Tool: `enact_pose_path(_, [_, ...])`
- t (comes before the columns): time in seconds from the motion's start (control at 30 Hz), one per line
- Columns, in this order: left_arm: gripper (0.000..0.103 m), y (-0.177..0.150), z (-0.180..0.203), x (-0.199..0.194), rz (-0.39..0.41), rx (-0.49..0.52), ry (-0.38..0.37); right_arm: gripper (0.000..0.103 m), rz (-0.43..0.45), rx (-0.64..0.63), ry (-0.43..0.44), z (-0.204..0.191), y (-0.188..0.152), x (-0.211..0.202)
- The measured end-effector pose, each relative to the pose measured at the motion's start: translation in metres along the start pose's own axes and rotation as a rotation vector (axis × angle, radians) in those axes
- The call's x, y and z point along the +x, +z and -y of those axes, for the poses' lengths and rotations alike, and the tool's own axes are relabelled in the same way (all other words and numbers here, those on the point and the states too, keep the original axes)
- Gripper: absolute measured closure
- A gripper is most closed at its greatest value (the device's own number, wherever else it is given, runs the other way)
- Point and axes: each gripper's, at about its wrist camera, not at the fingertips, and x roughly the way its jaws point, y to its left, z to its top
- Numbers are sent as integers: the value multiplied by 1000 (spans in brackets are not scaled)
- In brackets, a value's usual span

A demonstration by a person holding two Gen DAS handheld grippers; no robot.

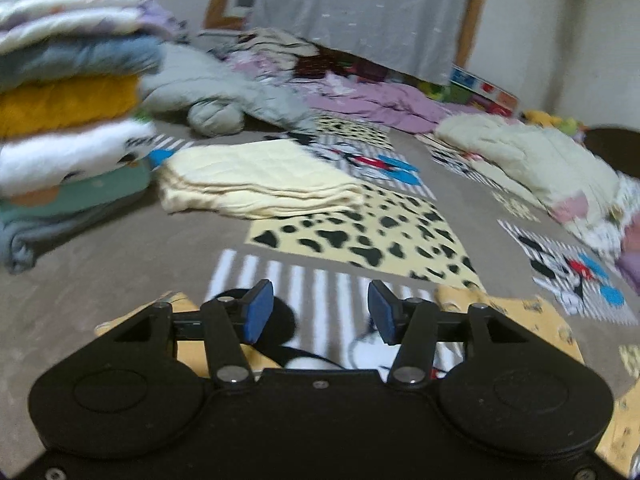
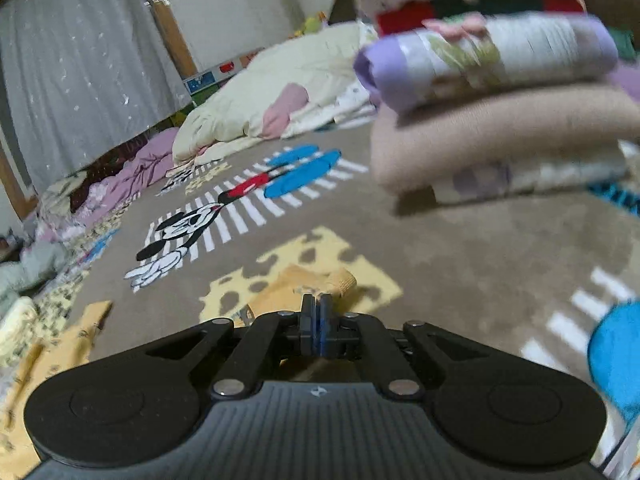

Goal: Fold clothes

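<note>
The left claw (image 1: 320, 312) is matt black plastic with blue rubbery pads (image 1: 258, 310) and small shiny metal pins. Under it lies a yellow garment (image 1: 532, 316) of thin soft cloth. Ahead of it, the carpet (image 1: 120, 264) looks short-piled and matt, and a cream folded blanket (image 1: 256, 180) looks quilted. The right claw (image 2: 316, 330) has a ribbed matt plastic body; a fuzzy beige folded cloth (image 2: 500, 136) sits ahead to its right.

Cartoon-print carpet (image 1: 120, 280), grey curtain (image 1: 360, 12)

folded stacks (image 1: 72, 92): 2 | hand-held grippers (image 1: 320, 312): 2 | yellow garment (image 2: 304, 284): 1
</note>
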Motion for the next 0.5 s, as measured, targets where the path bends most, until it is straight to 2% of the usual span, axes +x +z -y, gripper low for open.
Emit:
enact_pose_path(0.03, [51, -1, 7, -3, 3, 26, -6, 91, -2, 33, 12, 5, 1, -3])
enact_pose_path(0.1, [49, -4, 24, -9, 10, 78, -25, 75, -5, 100, 35, 17, 3, -9])
enact_pose_path(0.17, [47, -9, 41, -18, 17, 124, -49, 66, -14, 155, 59, 28, 3, -12])
enact_pose_path(0.27, [46, -24, 69, -32, 13, 192, -107, 61, -45, 250, 104, 45, 2, -9])
enact_pose_path(0.37, [46, -52, 103, -51, 1, 283, -176, 54, -66, 357, 192, 56, -1, 1])
enact_pose_path(0.43, [46, -71, 127, -64, -7, 343, -222, 50, -72, 382, 226, 55, -1, 9])
enact_pose_path(0.5, [45, -94, 155, -83, 6, 445, -282, 49, -83, 393, 260, 52, -1, 16])
